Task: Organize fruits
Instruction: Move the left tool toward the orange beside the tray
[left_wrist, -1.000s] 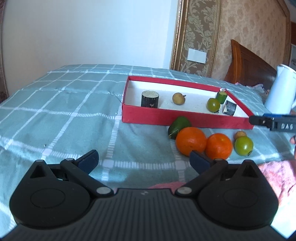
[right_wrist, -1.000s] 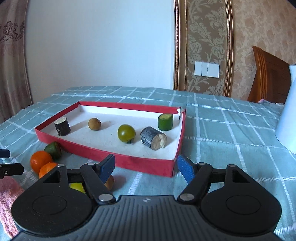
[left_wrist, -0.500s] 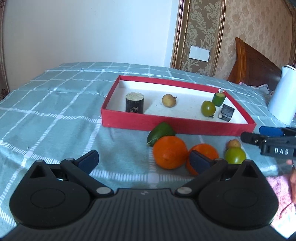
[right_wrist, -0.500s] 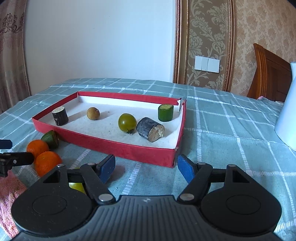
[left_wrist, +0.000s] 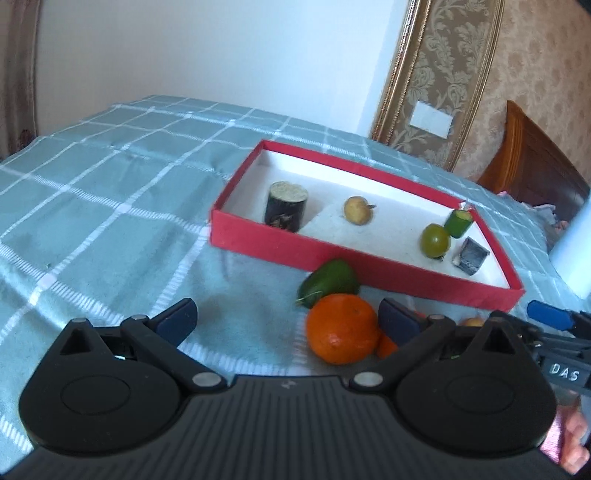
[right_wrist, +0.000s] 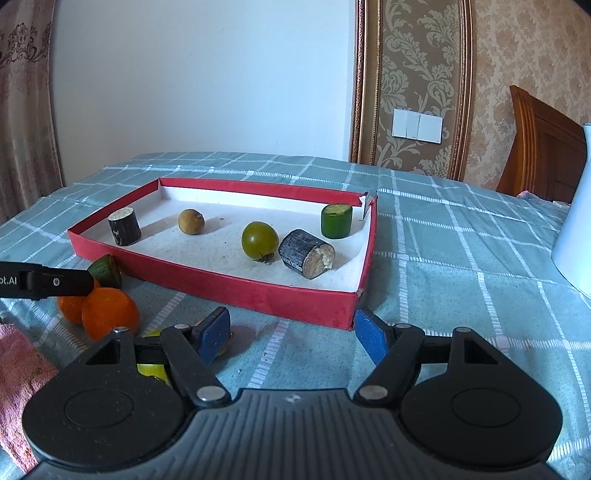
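Observation:
A red box (left_wrist: 332, 254) with a white floor lies on the checked cloth. It holds a dark cylinder (left_wrist: 286, 206), a brown round fruit (left_wrist: 356, 210), a green tomato (left_wrist: 435, 240), a green cylinder (left_wrist: 458, 223) and a dark log piece (right_wrist: 306, 253). In front of the box lie a green fruit (left_wrist: 330, 282) and two oranges. My left gripper (left_wrist: 288, 319) is open, and the nearer orange (left_wrist: 341, 328) sits between its fingers, close to the right one. The second orange (right_wrist: 109, 312) is mostly hidden in the left wrist view. My right gripper (right_wrist: 291, 334) is open over bare cloth, beside a yellow-green fruit (right_wrist: 149, 367).
A white kettle (right_wrist: 576, 236) stands at the right, a wooden chair (right_wrist: 543, 147) behind it. A pink cloth (right_wrist: 18, 376) lies at the near left. The left gripper's finger (right_wrist: 48, 282) reaches in above the oranges. Checked cloth extends left of the box.
My left gripper has rolled and moved in on the oranges, so the nearer orange now sits between its fingers. The right gripper has stayed where it was.

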